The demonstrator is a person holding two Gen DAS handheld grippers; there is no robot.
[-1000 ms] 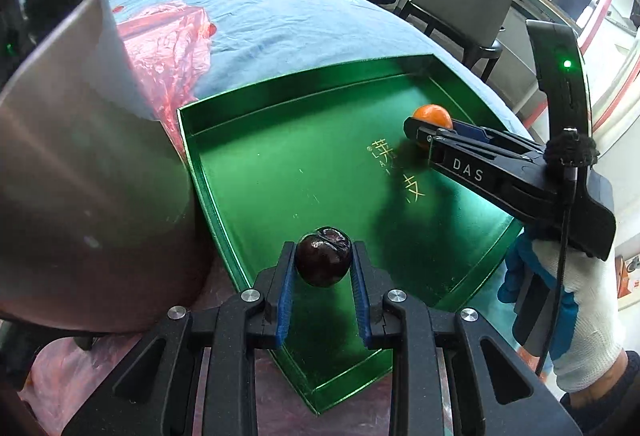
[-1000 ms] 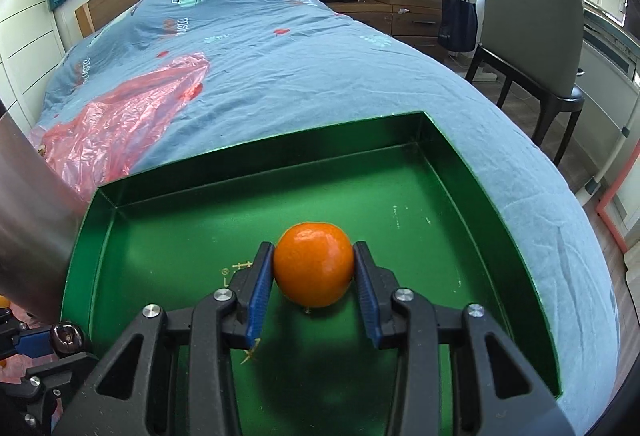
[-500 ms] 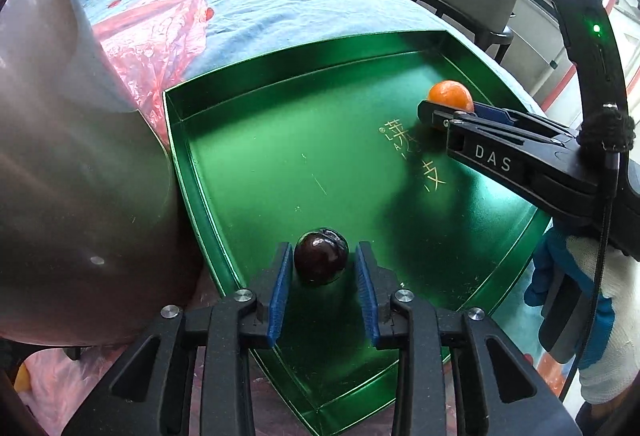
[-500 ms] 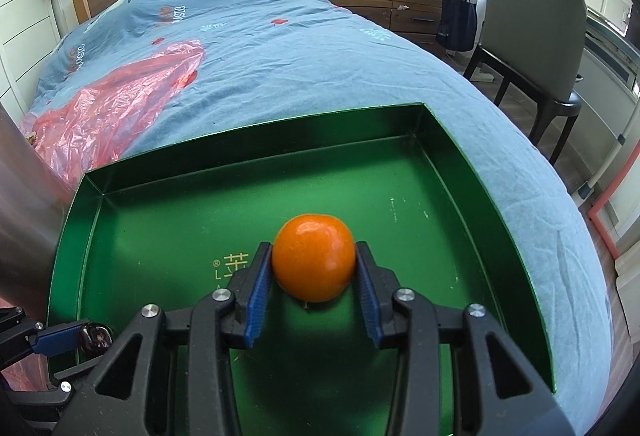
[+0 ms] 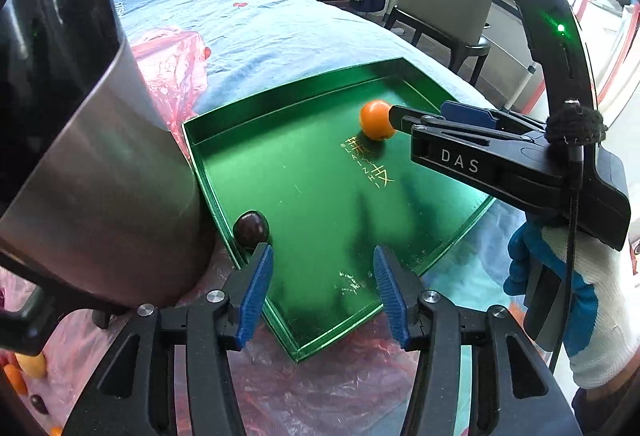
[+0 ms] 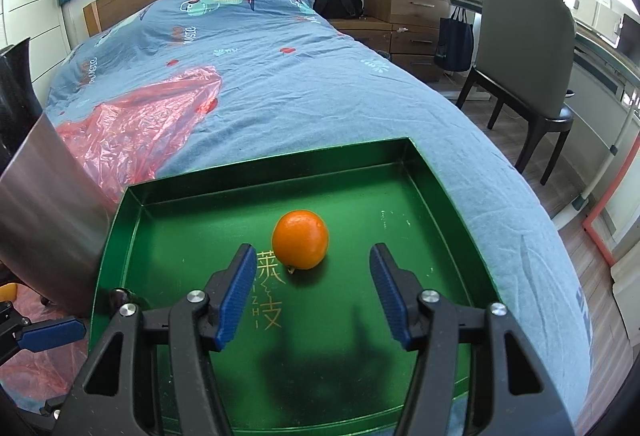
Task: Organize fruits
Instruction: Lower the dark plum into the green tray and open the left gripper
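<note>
A green metal tray (image 5: 280, 107) (image 6: 440, 195) lies on the bed. A dark plum (image 5: 251, 228) rests inside it against the left wall, just beyond my left gripper's left fingertip. My left gripper (image 5: 322, 276) is open and empty over the tray's near corner. An orange mandarin (image 6: 300, 239) (image 5: 375, 119) sits on the tray floor by the gold lettering. My right gripper (image 6: 312, 286) is open and empty, just behind the mandarin; it also shows in the left wrist view (image 5: 404, 115), its tip beside the mandarin.
A tall metal container (image 5: 92, 187) (image 6: 44, 228) stands left of the tray. Red plastic sheet (image 6: 140, 123) covers the bed under it, with small fruits (image 5: 28, 368) at the lower left. A grey chair (image 6: 524, 47) stands beside the bed on the right.
Both grippers opened and drew back. The plum left the left jaws and now lies by the tray's left wall. The mandarin left the right jaws and rests on the tray floor.
</note>
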